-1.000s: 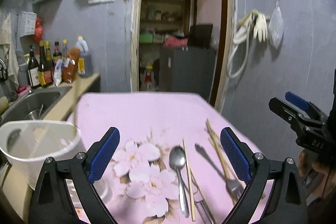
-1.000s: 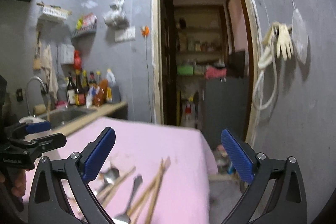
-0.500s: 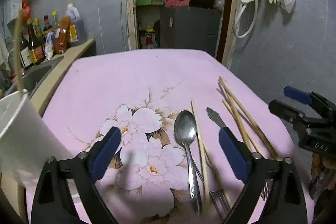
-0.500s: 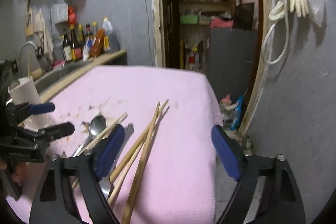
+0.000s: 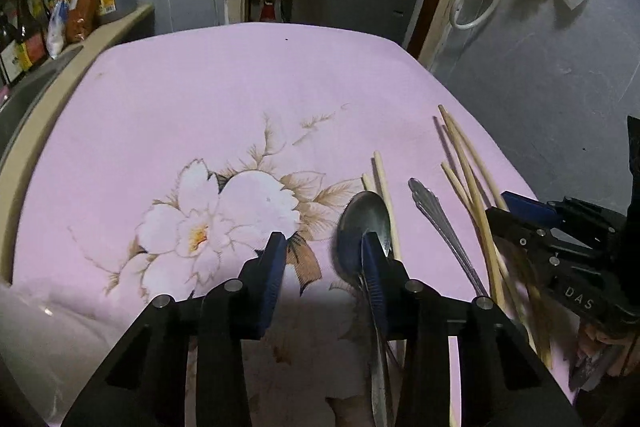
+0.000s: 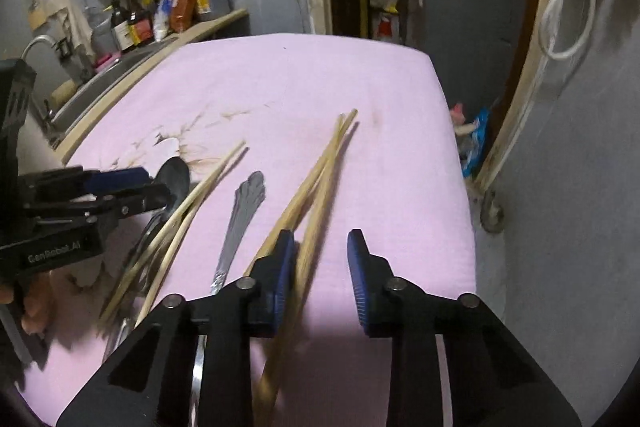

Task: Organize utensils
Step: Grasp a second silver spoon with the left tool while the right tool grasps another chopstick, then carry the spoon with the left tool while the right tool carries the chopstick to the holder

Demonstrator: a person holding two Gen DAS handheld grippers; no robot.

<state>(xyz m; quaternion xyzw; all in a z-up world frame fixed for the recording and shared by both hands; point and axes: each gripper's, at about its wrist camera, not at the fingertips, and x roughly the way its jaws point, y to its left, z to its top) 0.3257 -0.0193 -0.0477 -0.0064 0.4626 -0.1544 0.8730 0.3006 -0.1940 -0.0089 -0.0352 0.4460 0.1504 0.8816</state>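
1. Work surface: a table under a pink floral tablecloth [image 5: 224, 99]. All utensils lie on its right half, as seen from the left wrist camera.
2. Left gripper [image 5: 324, 267]: pointed steeply down at the cloth, jaws partly open and closing. The gap between the blue pads shows only tablecloth. The right pad sits over the bowl of the spoon [image 5: 362, 223]; whether it touches the metal cannot be told. Nothing is gripped.
3. Spoon: bowl at 12 o'clock of the left gripper's right pad, handle running back toward 6 o'clock under that finger.
4. Short chopstick pair [image 5: 385, 195]: just beside the spoon, at its 3 o'clock side, tips toward 12 o'clock.
5. Fork [image 5: 440, 223]: handle end toward 12 o'clock, lying between the short chopstick pair and the long chopstick bundle [image 5: 468, 167].
6. Right gripper [image 6: 322, 267]: jaws partly open and closing. The long chopstick bundle passes between the pads, against the left pad; the right pad stands apart from it. No firm grip is shown.
7. A sink counter with bottles [image 6: 140, 19] stands at 10 o'clock of the table.
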